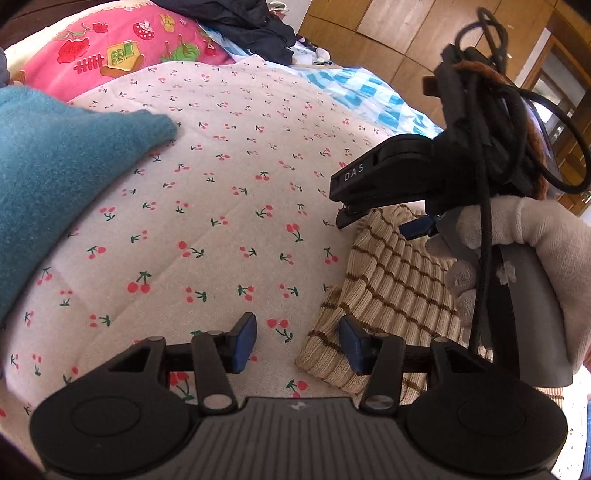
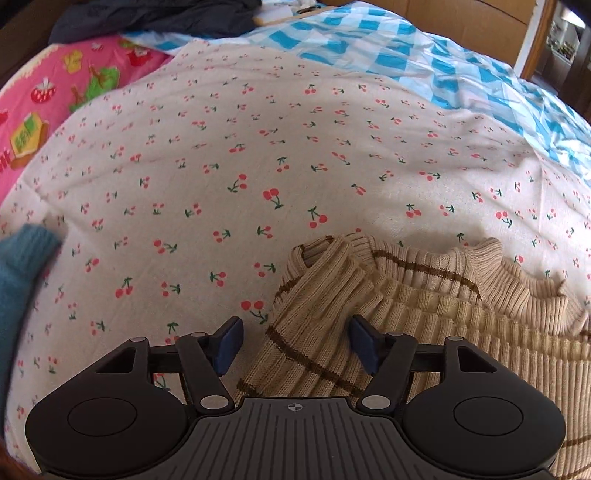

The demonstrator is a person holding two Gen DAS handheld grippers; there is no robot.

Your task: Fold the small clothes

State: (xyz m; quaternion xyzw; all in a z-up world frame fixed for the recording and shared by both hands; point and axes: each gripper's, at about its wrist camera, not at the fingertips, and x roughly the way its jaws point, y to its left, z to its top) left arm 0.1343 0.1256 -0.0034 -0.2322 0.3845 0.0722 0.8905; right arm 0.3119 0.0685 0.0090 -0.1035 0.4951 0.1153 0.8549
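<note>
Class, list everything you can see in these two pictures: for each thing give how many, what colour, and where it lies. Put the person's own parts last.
Striped ribbed sweater: one, beige with brown stripes, crumpled on the cherry sheet under both grippers.
Fuzzy garment: one, teal, on the sheet's left side.
Cherry sheet: one, cream with red cherries, spread over the bed.
Cartoon blanket: one, pink, far left.
Checked cloth: one, blue and white, far right.
Dark clothes: a heap, navy, at the back.
Wooden wall panels: brown, behind the bed.
Left hand-held gripper: black with blue pads, open, over the sweater's edge.
Right hand-held gripper: same, open, astride a sweater sleeve.
Gloved hand: one, white, holding the right gripper.
</note>
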